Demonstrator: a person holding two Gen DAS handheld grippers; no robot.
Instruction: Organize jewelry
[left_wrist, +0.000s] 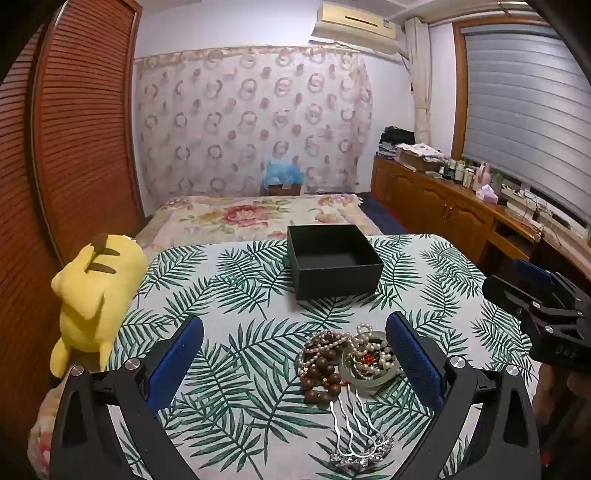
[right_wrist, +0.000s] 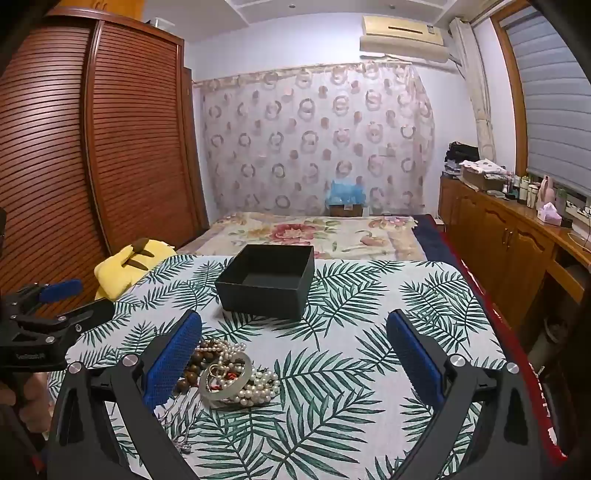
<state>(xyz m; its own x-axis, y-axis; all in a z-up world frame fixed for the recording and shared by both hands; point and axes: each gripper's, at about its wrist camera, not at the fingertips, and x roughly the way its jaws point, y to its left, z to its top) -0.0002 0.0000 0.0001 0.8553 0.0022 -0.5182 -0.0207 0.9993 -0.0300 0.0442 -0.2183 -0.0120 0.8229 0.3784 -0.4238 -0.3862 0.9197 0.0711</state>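
A pile of jewelry lies on the leaf-print table: a pale jade bangle (left_wrist: 371, 369) with white pearls (left_wrist: 384, 350) in and around it, a brown wooden bead bracelet (left_wrist: 323, 376), and silver hairpins (left_wrist: 351, 428) nearest me. An open, empty black box (left_wrist: 332, 262) stands farther back. My left gripper (left_wrist: 295, 354) is open, its blue pads either side of the pile, above the table. My right gripper (right_wrist: 295, 354) is open and empty, to the right of the bangle (right_wrist: 225, 384) and pearls (right_wrist: 258, 391). The box also shows in the right wrist view (right_wrist: 266, 282).
A yellow plush toy (left_wrist: 96, 291) lies at the table's left edge. A bed with a floral cover (left_wrist: 258, 214) is behind the table, a wooden wardrobe (left_wrist: 74, 129) on the left and wooden cabinets (left_wrist: 443, 210) on the right.
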